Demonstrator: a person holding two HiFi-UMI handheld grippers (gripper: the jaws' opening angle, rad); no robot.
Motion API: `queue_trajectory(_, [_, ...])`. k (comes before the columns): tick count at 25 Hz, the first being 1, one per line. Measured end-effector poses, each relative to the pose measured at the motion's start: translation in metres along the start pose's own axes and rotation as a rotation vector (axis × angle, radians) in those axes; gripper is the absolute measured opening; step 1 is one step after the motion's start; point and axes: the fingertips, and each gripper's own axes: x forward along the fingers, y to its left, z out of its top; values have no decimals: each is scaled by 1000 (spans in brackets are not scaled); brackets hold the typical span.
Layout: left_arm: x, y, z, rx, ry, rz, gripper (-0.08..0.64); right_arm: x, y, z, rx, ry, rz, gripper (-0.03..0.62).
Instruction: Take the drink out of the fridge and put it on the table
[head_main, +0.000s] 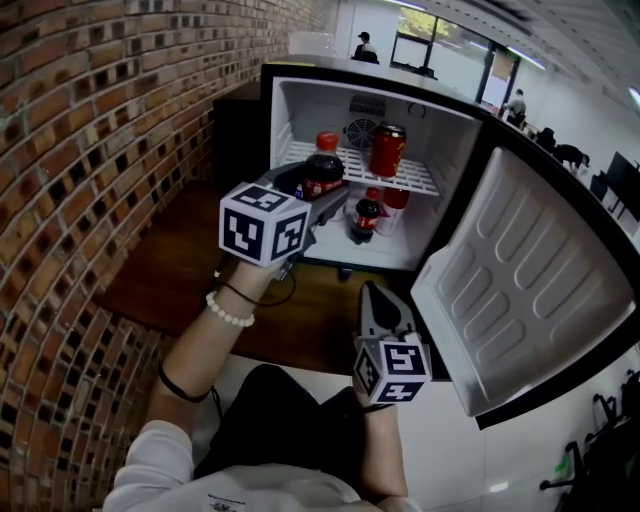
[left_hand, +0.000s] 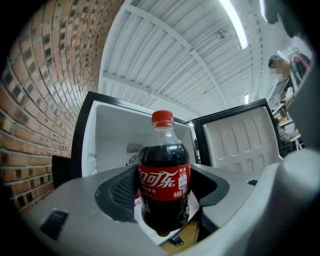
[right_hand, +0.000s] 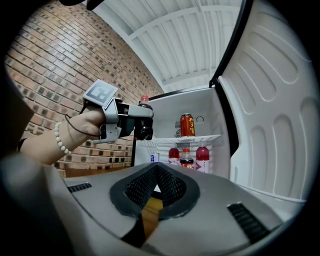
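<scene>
A brick wall (head_main: 90, 150) fills the left side, with a brown wooden surface (head_main: 170, 285) at its foot. The left hand, with a beaded bracelet (head_main: 228, 312) on its wrist, holds the left gripper (head_main: 320, 198) level towards the small open fridge (head_main: 300, 95). Its jaws stand wide and are clamped on the dark lower body of a cola bottle (left_hand: 163, 185). The bottle has a red cap and a red label and is upright. It hangs in the air just in front of the left part of the fridge's opening, with nothing under its base.

Inside the fridge, a red can (head_main: 387, 150) stands on the white wire shelf (head_main: 420, 182). Below the shelf stand a small cola bottle (head_main: 365, 216) and red-capped bottles (head_main: 396, 200) beside it.

Lower and to the right, the right gripper (head_main: 374, 300) hangs in front of the fridge. Its jaws are together with nothing between them. The white fridge door (head_main: 520, 270) is swung wide open at the far right.
</scene>
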Motion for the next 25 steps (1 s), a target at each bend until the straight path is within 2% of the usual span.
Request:
queue_trajectory(18, [-46,12,-110,-80,68,65,307,6,19,-7,-13,22,19,11])
queue_trajectory(25, [-63,28,-141,-79,88,116,307,10,24,-10,-18,22,24,11])
